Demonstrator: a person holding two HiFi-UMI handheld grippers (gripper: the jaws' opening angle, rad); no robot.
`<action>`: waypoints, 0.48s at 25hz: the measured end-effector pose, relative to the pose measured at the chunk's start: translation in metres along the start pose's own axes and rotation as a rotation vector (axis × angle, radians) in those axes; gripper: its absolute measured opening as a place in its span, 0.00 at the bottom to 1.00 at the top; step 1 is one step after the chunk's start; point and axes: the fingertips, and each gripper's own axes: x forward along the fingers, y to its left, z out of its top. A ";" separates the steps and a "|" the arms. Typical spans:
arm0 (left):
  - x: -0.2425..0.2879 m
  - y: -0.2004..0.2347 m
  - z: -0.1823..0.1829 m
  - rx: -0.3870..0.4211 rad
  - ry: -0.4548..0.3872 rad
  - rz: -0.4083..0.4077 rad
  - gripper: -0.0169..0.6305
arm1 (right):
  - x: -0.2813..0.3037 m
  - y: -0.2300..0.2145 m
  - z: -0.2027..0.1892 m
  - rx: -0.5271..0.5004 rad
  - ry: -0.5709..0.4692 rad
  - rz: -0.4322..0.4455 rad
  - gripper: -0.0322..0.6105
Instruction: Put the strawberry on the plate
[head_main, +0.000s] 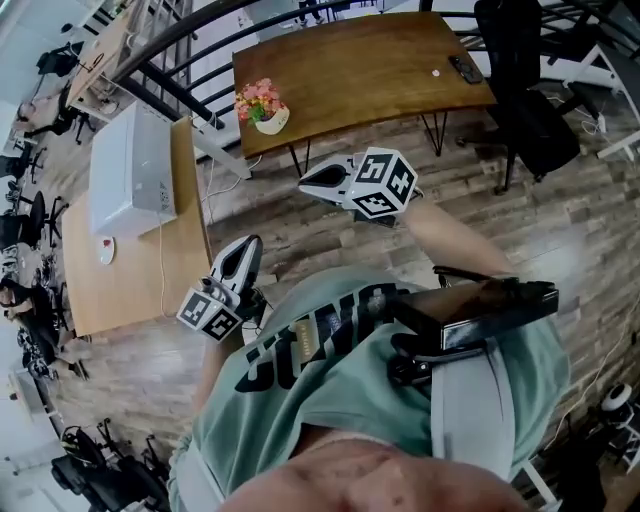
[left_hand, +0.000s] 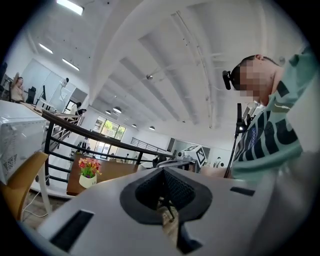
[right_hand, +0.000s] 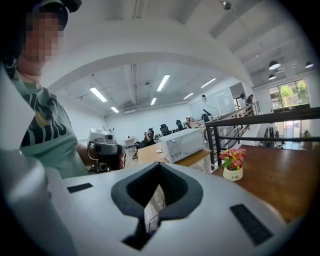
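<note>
A small white plate (head_main: 105, 249) lies on the light wooden table (head_main: 130, 280) at the left, with a red spot on it too small to make out. A tiny pink-red thing (head_main: 434, 72) lies on the dark wooden table (head_main: 360, 70) far ahead; I cannot tell whether it is the strawberry. My left gripper (head_main: 247, 243) is held near the person's waist, shut and empty. My right gripper (head_main: 305, 183) is raised in front of the chest, shut and empty. Both are far from the two tables. The plate (right_hand: 158, 150) also shows in the right gripper view.
A white microwave-like box (head_main: 130, 168) stands on the light table. A pot of flowers (head_main: 262, 104) and a black remote (head_main: 465, 68) sit on the dark table. A black railing (head_main: 180, 40) runs behind, and a black office chair (head_main: 525, 90) stands at the right. Wooden floor lies between.
</note>
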 end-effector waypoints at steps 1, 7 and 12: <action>0.000 -0.005 -0.001 0.004 0.003 0.000 0.03 | -0.006 0.004 -0.003 0.010 -0.013 -0.001 0.06; -0.021 -0.018 0.002 0.036 -0.017 -0.042 0.03 | -0.010 0.036 0.001 0.005 -0.066 -0.030 0.06; -0.074 -0.008 0.004 0.055 -0.023 -0.062 0.03 | 0.022 0.073 0.015 -0.002 -0.100 -0.060 0.06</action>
